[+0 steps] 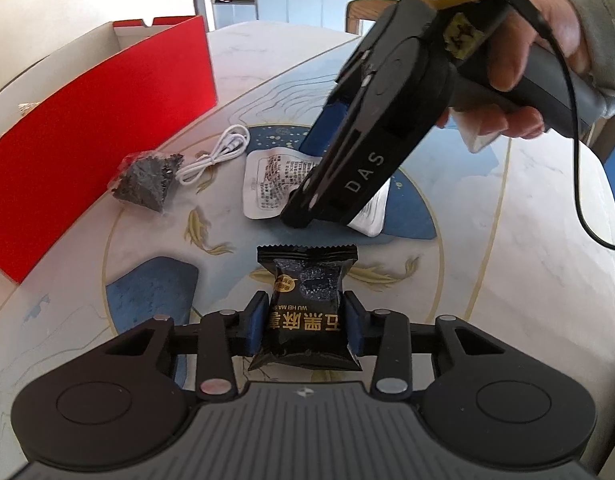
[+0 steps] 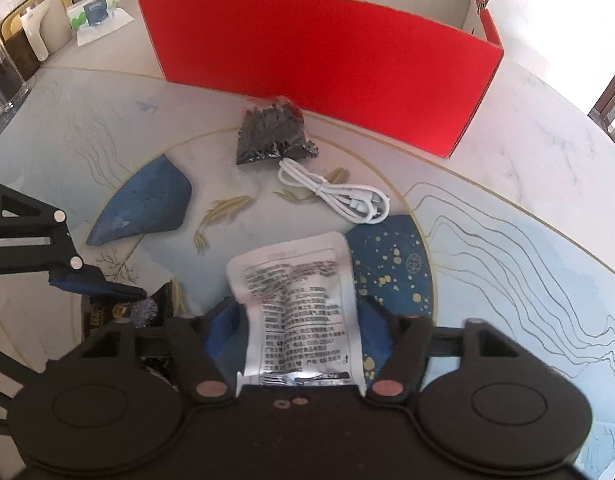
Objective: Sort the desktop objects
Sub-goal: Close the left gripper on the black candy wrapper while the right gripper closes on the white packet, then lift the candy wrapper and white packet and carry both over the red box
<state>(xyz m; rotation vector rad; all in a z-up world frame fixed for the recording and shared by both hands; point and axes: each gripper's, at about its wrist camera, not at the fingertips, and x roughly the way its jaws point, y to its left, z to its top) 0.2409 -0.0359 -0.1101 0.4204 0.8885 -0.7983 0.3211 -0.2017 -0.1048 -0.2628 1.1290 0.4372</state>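
the surface (image 2: 507, 128) has a red box (image 2: 327, 64) at 12 o'clock, with a dark bag (image 2: 273, 136) and cable (image 2: 335, 196) not yet sorted. the left hand-held gripper (image 1: 305, 322) is clamped on a black snack packet (image 1: 307, 312); the right hand-held gripper (image 2: 297, 320) sits half-open around a white pouch (image 2: 299, 312).

My black snack packet with gold lettering (image 1: 305, 300) sits between blue pads (image 1: 256, 318). My white printed foil pouch (image 2: 297, 316) shows black text. Red cardboard box (image 2: 323, 64), white inside. Marble-white table (image 2: 507, 128) bears gold fish, blue patches.

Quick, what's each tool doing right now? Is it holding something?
Left tool: closed on the black snack packet.
Right tool: around the white printed packet, but whether it is squeezing it cannot be told.
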